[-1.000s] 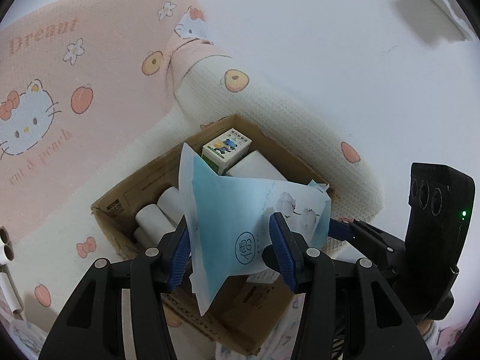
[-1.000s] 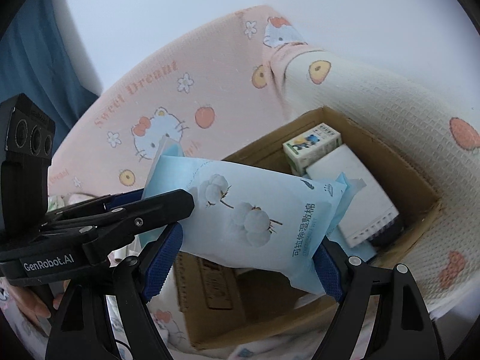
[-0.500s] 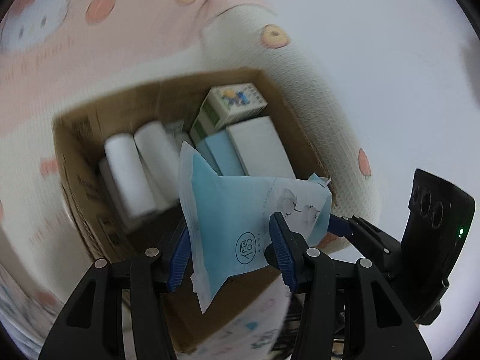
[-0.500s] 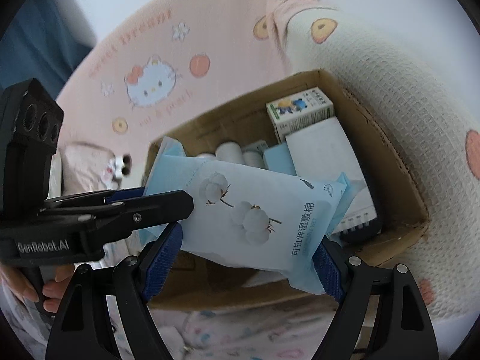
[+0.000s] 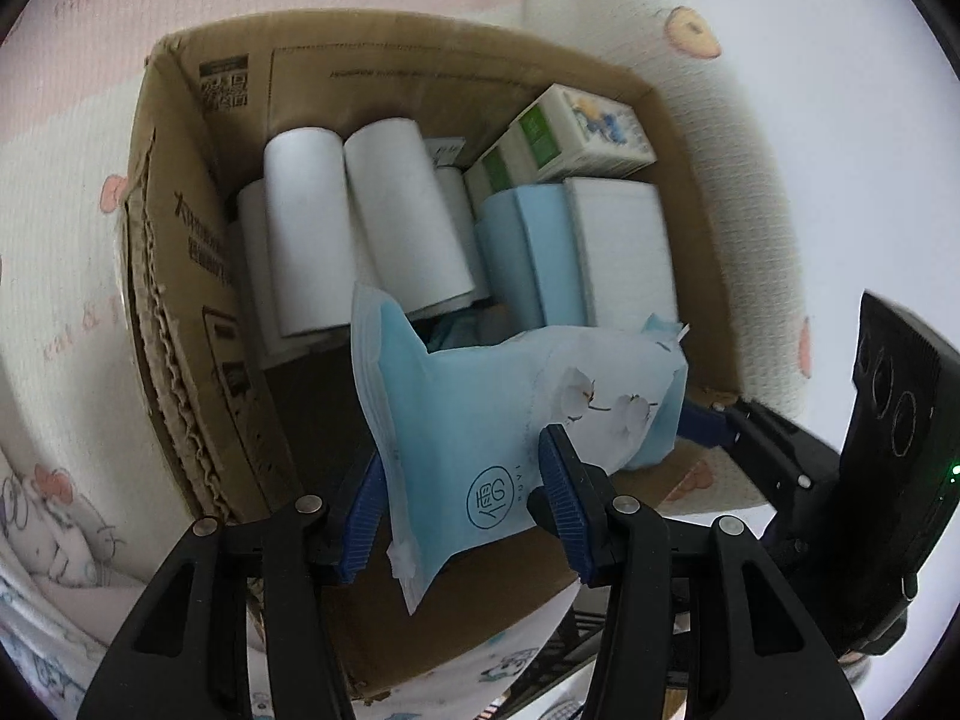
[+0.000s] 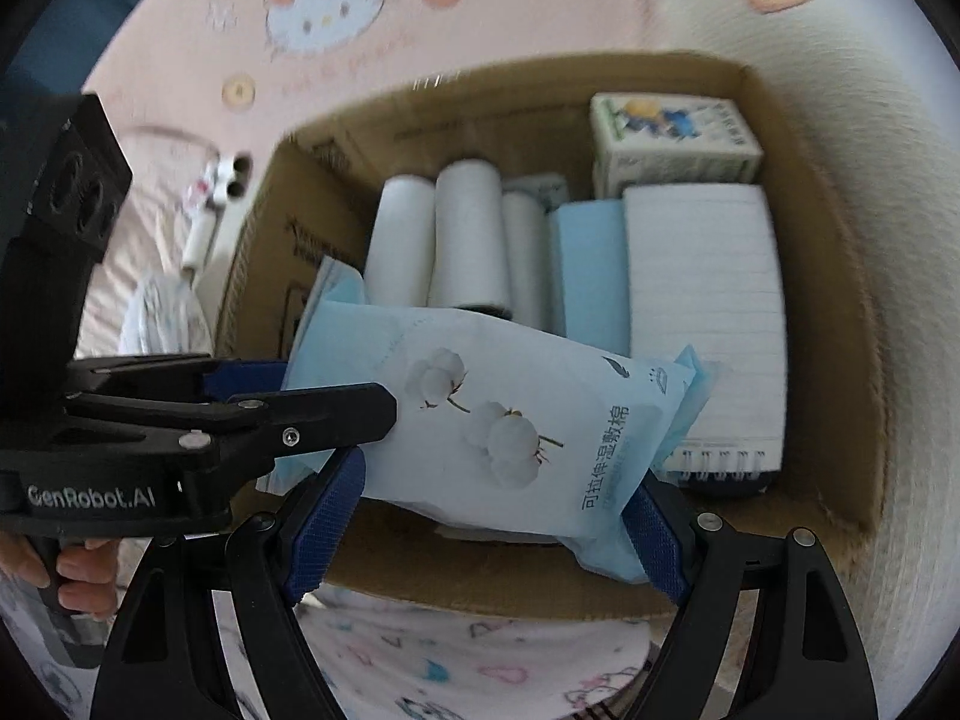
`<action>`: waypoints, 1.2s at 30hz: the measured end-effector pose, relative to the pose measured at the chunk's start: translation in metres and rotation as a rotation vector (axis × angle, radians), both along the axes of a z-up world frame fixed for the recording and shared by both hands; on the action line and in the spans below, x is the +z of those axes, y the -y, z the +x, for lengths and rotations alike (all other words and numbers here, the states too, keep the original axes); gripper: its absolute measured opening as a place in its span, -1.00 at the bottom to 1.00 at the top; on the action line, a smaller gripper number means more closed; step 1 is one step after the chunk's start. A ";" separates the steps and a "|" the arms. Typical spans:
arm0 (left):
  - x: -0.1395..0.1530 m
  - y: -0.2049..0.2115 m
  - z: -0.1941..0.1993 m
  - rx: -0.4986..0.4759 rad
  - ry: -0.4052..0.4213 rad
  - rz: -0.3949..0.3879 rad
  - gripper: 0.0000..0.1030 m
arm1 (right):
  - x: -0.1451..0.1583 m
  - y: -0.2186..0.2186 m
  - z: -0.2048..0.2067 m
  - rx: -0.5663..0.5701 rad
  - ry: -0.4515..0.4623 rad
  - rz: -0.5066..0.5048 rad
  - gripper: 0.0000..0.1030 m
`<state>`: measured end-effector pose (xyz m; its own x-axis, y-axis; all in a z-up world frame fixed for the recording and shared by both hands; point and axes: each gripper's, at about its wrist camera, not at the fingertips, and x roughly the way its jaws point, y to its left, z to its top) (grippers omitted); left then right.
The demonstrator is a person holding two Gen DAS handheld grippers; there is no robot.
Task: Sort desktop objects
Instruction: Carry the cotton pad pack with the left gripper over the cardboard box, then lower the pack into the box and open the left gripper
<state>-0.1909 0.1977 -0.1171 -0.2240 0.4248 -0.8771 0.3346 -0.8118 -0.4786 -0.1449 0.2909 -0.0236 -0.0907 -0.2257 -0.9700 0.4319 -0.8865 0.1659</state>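
Observation:
A light-blue pack of cotton wipes (image 5: 480, 420) (image 6: 516, 414) is held by both grippers over the near part of an open cardboard box (image 5: 180, 312) (image 6: 852, 360). My left gripper (image 5: 462, 498) is shut on one end of the pack. My right gripper (image 6: 486, 516) is shut across the pack's width. The left gripper's body shows at the left of the right wrist view (image 6: 228, 414). The pack hangs above the box's bare near floor.
The box holds white rolls (image 5: 336, 228) (image 6: 462, 240), a green-and-white carton (image 5: 576, 132) (image 6: 672, 144), a blue book (image 6: 588, 264) and a lined notebook (image 6: 702, 324). A pink cartoon-cat blanket (image 6: 324, 0) lies around the box. A small white item (image 6: 210, 204) lies left of it.
Both grippers have carried the wipes pack forward and down toward the box, which now fills both views. The grip on the pack is unchanged.

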 end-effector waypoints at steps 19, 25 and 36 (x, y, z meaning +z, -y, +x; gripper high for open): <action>0.001 0.012 0.010 -0.074 0.108 0.019 0.02 | -0.025 0.020 -0.002 0.153 0.129 0.044 0.58; 0.024 0.014 0.025 -0.104 0.071 0.010 0.02 | -0.025 0.008 -0.010 0.099 0.151 -0.005 0.58; 0.040 0.009 0.009 -0.244 -0.046 -0.057 0.03 | -0.039 0.030 -0.006 0.172 0.150 0.054 0.58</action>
<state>-0.1824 0.1892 -0.0769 -0.1612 0.4218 -0.8923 0.1037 -0.8918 -0.4403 -0.1514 0.2604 -0.0625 0.0909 -0.1729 -0.9807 0.5512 -0.8115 0.1942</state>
